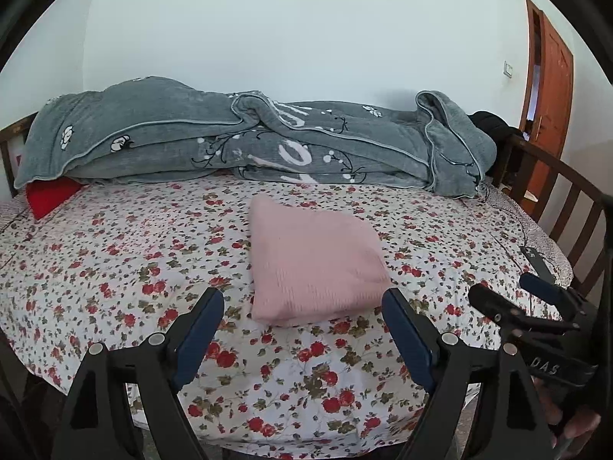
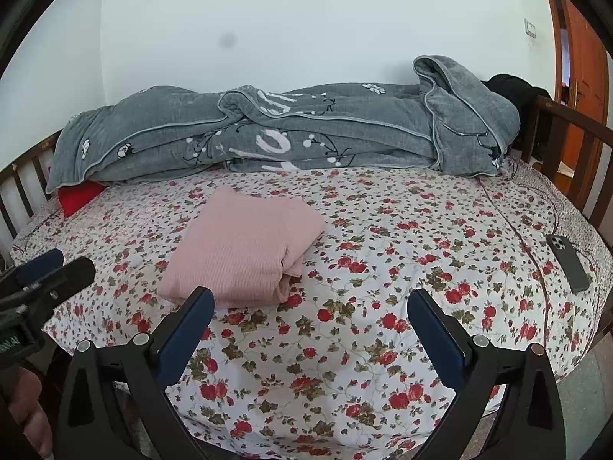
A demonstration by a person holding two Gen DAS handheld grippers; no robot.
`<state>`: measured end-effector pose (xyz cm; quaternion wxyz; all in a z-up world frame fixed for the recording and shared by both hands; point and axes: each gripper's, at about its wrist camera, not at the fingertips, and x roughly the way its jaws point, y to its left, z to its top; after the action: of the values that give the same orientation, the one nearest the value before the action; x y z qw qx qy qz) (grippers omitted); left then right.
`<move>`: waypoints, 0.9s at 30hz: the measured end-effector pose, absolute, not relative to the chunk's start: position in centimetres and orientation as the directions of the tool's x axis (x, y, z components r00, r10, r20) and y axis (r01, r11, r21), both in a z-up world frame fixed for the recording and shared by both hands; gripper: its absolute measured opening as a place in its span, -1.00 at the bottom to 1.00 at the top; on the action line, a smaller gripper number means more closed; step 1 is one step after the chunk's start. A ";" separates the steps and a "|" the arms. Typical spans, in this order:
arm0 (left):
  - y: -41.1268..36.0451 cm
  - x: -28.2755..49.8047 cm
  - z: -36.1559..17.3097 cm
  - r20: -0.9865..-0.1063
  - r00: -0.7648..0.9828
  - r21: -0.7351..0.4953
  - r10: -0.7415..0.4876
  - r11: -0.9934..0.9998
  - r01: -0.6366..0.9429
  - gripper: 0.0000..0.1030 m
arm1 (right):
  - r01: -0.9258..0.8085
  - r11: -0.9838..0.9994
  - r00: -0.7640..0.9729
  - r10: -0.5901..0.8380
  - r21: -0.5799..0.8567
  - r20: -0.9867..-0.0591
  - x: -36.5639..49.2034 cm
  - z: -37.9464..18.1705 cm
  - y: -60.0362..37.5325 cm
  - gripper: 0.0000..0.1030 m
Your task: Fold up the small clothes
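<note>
The pink ribbed knit garment (image 1: 314, 260) lies folded into a compact rectangle near the middle of the bed's floral-printed sheet (image 1: 115, 260), so I judge the fold complete. I hold my left gripper (image 1: 302, 329) and my right gripper (image 2: 310, 329) back from it, above the near sheet. Both are spread wide, holding and touching nothing.

Bare floral sheet (image 2: 345, 345) around pink folded garment (image 2: 245, 245); grey blanket (image 2: 268, 134) blocks behind; phone (image 2: 567, 264) right.
</note>
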<state>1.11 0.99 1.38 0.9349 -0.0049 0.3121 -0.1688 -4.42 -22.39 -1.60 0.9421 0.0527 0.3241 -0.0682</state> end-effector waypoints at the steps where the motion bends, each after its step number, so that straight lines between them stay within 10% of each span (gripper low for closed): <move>1: 0.9 1.1 1.3 -0.583 0.749 -0.110 -0.315 0.944 0.311 0.63 | 0.164 0.985 0.781 -0.093 0.060 -0.617 -4.4 -1.6 -22.5 0.93; 27: 0.7 0.9 1.5 -0.588 0.753 -0.089 -0.297 0.948 0.304 0.63 | 0.170 0.982 0.782 -0.083 0.084 -0.617 -5.1 -1.1 -22.8 0.93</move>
<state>0.87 0.74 1.47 0.9361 0.0062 0.3130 -0.1605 -5.07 -22.78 -1.08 0.9416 0.0679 0.3229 -0.0672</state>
